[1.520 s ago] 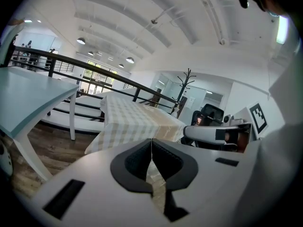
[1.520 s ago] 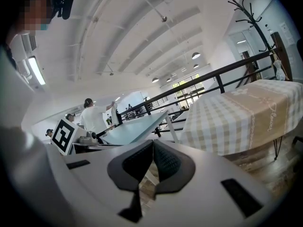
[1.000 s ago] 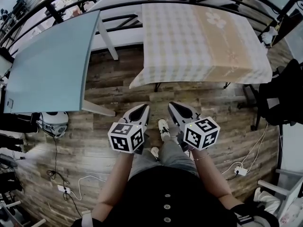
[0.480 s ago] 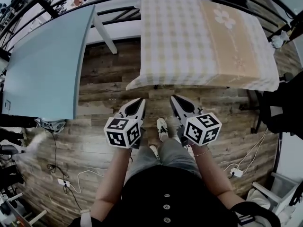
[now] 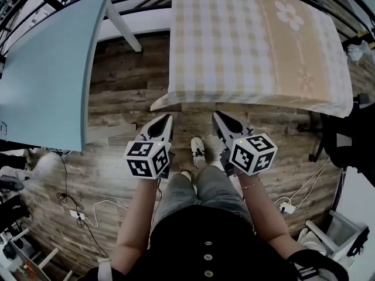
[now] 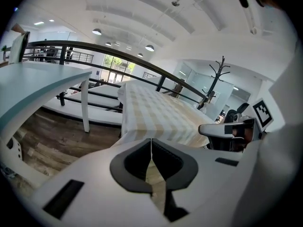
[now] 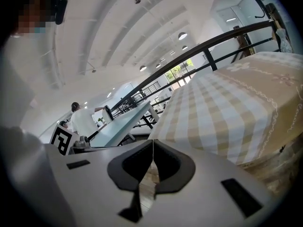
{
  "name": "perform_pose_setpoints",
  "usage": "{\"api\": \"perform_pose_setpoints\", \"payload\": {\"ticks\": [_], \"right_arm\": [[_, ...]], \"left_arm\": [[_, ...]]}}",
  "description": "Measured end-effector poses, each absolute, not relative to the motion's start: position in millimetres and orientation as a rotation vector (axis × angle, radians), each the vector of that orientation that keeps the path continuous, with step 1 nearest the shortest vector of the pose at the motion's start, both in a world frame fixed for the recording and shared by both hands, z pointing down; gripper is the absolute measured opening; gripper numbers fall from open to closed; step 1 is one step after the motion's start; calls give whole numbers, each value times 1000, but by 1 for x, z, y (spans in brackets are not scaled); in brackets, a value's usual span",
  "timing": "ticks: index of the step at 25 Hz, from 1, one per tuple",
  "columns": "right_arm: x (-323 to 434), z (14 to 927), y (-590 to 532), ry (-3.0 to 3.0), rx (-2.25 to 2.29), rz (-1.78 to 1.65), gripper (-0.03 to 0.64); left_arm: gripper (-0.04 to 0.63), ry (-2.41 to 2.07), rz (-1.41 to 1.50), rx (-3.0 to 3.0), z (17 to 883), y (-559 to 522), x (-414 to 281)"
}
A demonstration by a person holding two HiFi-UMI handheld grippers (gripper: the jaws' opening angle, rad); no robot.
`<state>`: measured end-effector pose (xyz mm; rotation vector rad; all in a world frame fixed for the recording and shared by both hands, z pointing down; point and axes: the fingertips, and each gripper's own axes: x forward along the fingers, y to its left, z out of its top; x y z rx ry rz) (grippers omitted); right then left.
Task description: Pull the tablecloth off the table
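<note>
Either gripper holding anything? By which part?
Nothing is held. The left gripper and right gripper are both shut and empty, just short of the tablecloth's near edge.

No lettering, brand, number or sign can be read on anything in these views.

The tablecloth (image 5: 252,40) is cut off at its far end by the head view's top edge.

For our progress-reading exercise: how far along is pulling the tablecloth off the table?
Done: nothing yet; the tablecloth lies fully spread, its hem hanging at the near side. In hand: left tongs and right tongs are shut, empty, just short of that hem. Left: open, grip the hem, pull.
</note>
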<state>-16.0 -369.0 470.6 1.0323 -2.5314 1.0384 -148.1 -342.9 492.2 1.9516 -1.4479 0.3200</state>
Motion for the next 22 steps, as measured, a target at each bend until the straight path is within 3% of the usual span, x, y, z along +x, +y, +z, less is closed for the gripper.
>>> {"api": "perform_pose_setpoints", "payload": {"ticks": [10,14,19,22], "right_arm": [[-14,509,-395,-2416,1011,1119,29],[-17,514,-408,-2403,1020,1312,31],[-17,518,-444,-2363,1091,1521,38],[-10,524,-428,-2372,1127,1587,140]], "left_arm": [[15,-1474,392,1900,520,-367,-162],[18,-1444,425,1890,529,-380,-165],[123,-1408,462,1874,538,-415,-171],[175,-1401,497,1902,547,-401,-167]]}}
